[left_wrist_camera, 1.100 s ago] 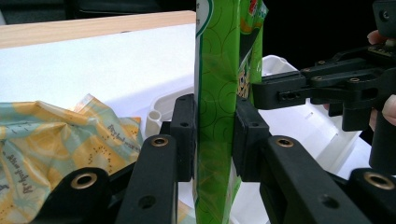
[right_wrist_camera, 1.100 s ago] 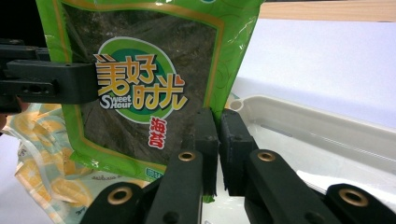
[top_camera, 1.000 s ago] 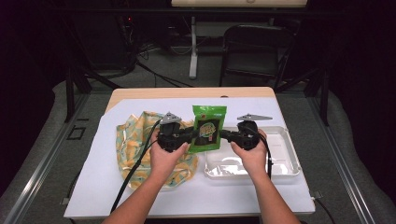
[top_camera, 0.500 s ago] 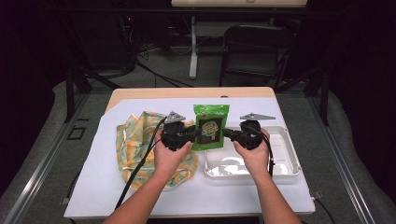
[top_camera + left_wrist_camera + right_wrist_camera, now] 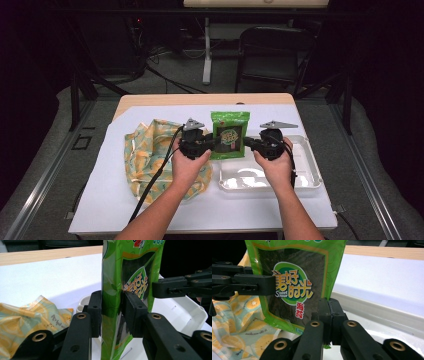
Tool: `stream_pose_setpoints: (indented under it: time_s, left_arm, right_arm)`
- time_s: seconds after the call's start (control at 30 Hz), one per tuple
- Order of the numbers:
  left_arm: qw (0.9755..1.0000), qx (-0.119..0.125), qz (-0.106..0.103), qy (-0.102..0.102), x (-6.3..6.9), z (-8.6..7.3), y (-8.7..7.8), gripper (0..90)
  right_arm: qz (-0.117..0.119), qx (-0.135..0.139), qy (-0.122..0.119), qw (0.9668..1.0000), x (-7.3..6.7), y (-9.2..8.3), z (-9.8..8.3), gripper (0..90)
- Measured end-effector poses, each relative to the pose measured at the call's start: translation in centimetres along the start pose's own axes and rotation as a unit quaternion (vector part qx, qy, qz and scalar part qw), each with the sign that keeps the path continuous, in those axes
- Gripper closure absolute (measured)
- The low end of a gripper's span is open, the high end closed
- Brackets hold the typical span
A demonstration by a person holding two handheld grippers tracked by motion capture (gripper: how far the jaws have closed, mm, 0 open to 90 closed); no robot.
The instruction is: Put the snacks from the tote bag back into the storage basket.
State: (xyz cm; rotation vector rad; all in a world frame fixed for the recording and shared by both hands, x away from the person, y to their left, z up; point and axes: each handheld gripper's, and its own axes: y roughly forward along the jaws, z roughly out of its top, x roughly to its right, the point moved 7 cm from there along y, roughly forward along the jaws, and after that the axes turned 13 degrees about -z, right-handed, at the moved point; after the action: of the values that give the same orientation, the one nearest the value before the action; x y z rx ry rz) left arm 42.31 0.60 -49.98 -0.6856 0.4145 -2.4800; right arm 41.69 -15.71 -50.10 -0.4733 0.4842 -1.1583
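A green seaweed snack pack (image 5: 229, 135) is held upright above the table between both hands. My right gripper (image 5: 246, 142) is shut on the pack's lower right edge, and in the right gripper view its pads (image 5: 328, 312) pinch the thin seam of the pack (image 5: 294, 277). My left gripper (image 5: 212, 143) holds the pack's left side. In the left gripper view the pack (image 5: 132, 270) stands between its pads (image 5: 111, 312), which touch both faces; these jaws have just been opening. The right gripper (image 5: 170, 287) shows beyond the pack.
A white plastic tray (image 5: 305, 175) lies under and right of the right hand. A crumpled bag with an orange-slice pattern (image 5: 145, 150) lies at the left on the white table cover. A dark chair (image 5: 272, 47) stands behind the table.
The left gripper has edged slightly right along the pack. The pack and the right hand stay almost where they were.
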Motion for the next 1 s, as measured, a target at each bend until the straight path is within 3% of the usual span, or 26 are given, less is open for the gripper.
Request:
stream_pose_setpoints:
  time_s: [0.4,0.63,1.0]
  left_arm:
    - [0.9999,-0.005,-0.005,-0.015,-0.2,-0.2,2.9,68.2]
    - [0.9993,-0.013,-0.010,-0.034,-0.6,-0.7,4.7,68.0]
    - [0.9990,-0.027,-0.004,-0.036,-1.1,-1.3,5.6,67.0]
  right_arm:
    - [-0.026,-0.010,0.012,0.9995,2.0,0.5,-0.6,90.0]
    - [-0.036,-0.028,0.021,0.9988,3.4,1.3,-1.3,90.0]
    - [-0.039,-0.042,0.024,0.9981,4.0,2.0,-2.0,90.0]
